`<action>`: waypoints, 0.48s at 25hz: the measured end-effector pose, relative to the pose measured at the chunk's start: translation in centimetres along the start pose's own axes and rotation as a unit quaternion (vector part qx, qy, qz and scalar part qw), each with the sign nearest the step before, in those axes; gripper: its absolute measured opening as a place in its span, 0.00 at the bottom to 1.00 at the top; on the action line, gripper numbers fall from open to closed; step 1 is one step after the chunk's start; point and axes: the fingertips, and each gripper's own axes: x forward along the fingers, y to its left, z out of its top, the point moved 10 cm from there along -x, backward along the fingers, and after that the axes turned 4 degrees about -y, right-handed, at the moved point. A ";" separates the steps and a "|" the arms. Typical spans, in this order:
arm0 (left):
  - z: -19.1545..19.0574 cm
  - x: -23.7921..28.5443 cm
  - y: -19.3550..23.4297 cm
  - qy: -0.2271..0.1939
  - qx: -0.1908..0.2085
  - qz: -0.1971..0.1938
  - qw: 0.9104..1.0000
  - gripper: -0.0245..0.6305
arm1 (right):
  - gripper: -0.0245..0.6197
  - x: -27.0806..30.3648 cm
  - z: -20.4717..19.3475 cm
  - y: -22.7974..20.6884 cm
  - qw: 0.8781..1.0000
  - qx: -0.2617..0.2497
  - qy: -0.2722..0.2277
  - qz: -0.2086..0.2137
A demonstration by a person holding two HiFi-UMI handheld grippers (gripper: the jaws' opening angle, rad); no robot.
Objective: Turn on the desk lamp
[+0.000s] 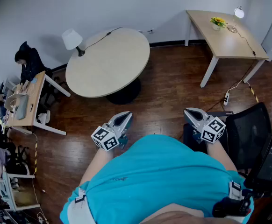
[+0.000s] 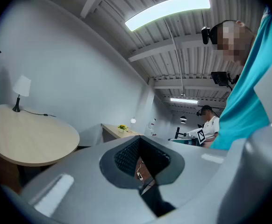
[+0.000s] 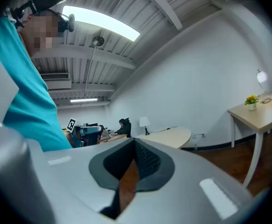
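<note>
Glossy wood floor (image 1: 168, 92), matt pale-wood table (image 1: 108, 64)

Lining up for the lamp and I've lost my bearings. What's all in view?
Round table: one, beige, centre-left.
Shade lamp: one, white, round table's far-left edge.
Long table: one, light wood, far right.
Small lamp: one, glowing, long table's far end.
Flowers: one pot, yellow, beside the small lamp.
Power strip: one, white, on the floor by the long table.
Chair: one, black, near right.
Desk: one, wood, far left.
Seated person: one, dark top, at the desk.
Shirt: teal, the operator's.
Left gripper: grey, jaws together, empty.
Right gripper: grey, jaws together, empty.
</note>
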 end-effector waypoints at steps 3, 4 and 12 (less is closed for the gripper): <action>-0.6 0.1 -0.6 -0.002 -0.007 -0.004 1.000 0.08 | 0.04 -0.7 -0.5 0.2 1.000 -0.001 0.005 -0.005; -0.8 0.2 -0.8 -0.003 -0.009 -0.004 1.000 0.08 | 0.04 -0.9 -0.6 0.1 1.000 -0.003 0.006 -0.005; -1.9 2.3 6.1 -0.007 -0.024 0.015 1.000 0.08 | 0.04 4.2 -2.0 -5.6 1.000 0.006 0.020 0.001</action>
